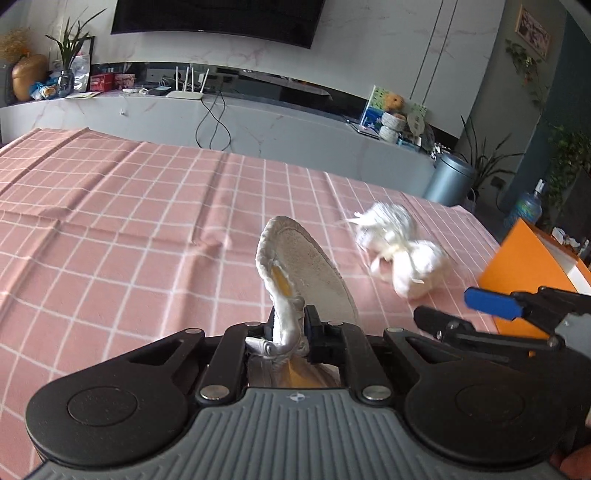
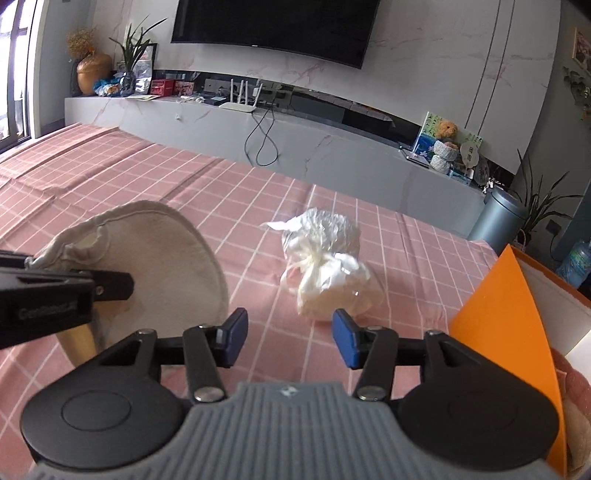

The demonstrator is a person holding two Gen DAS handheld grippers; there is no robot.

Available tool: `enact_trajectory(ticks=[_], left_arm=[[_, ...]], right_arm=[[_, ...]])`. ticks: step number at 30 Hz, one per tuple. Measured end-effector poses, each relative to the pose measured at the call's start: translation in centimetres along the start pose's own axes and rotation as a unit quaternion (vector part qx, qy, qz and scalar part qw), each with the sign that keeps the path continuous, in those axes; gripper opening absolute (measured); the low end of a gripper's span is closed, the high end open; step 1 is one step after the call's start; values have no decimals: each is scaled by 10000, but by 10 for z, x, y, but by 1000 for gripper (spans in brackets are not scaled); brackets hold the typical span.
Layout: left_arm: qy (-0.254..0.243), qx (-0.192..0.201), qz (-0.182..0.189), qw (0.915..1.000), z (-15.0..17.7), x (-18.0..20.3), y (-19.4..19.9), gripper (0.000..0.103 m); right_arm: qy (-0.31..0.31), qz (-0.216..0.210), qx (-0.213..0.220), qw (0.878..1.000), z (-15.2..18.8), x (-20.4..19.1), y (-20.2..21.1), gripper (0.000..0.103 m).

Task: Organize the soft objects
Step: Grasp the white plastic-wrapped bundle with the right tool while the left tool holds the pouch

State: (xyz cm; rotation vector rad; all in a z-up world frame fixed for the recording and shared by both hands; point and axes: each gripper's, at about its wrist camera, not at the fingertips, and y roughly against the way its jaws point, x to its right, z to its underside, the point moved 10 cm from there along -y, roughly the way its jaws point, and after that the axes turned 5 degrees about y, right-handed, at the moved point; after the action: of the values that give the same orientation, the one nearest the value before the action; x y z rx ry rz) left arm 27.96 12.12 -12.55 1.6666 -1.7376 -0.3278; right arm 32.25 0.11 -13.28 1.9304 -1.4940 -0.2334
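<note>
A living room shows behind a table covered with a pink checked cloth (image 1: 110,206). A big dark TV (image 2: 277,26) hangs on the white wall, and a long grey shelf under it holds plants, boxes and a small teddy bear (image 2: 445,130).

The left gripper (image 1: 290,325) is squeezed tight on the edge of a soft slipper (image 1: 306,266). The slipper sticks up above the cloth, with its pale sole turned to the right. In the right wrist view the slipper (image 2: 166,258) shows at the left, held up off the cloth.

The right gripper (image 2: 290,336) has its blue pads (image 2: 236,332) spread apart, and nothing is between them. Just past it, a clear plastic bag of soft white things (image 2: 325,266) lies on the cloth, not touching the pads. An orange box (image 2: 509,332) stands at the right edge of the table, near the bag.
</note>
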Motion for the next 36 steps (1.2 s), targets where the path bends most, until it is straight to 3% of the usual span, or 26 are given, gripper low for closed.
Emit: enact_trajectory(ticks=[10,14,20,28,36], left_arm=[[155,28,73,9998,-24,-8,-34,12],[142,5,168,9998,-27,-3,-45,12],[179,-63,256,9995,-23,-2,-48,12],[187,-212,236,9993,-11,-1,-38,12],[274,-107,181,9994,-2,3,1,12]], right_arm=[[-144,701,74,9974,-33,23,-61,80],[46,671,-73,9977,-35,23,-83,80],[147,756,-350,9964,-21,25,-96,62],[248,621,-514,9964,-9,18,-80,38],[163,333,-256,9990,1,7,-23,35]])
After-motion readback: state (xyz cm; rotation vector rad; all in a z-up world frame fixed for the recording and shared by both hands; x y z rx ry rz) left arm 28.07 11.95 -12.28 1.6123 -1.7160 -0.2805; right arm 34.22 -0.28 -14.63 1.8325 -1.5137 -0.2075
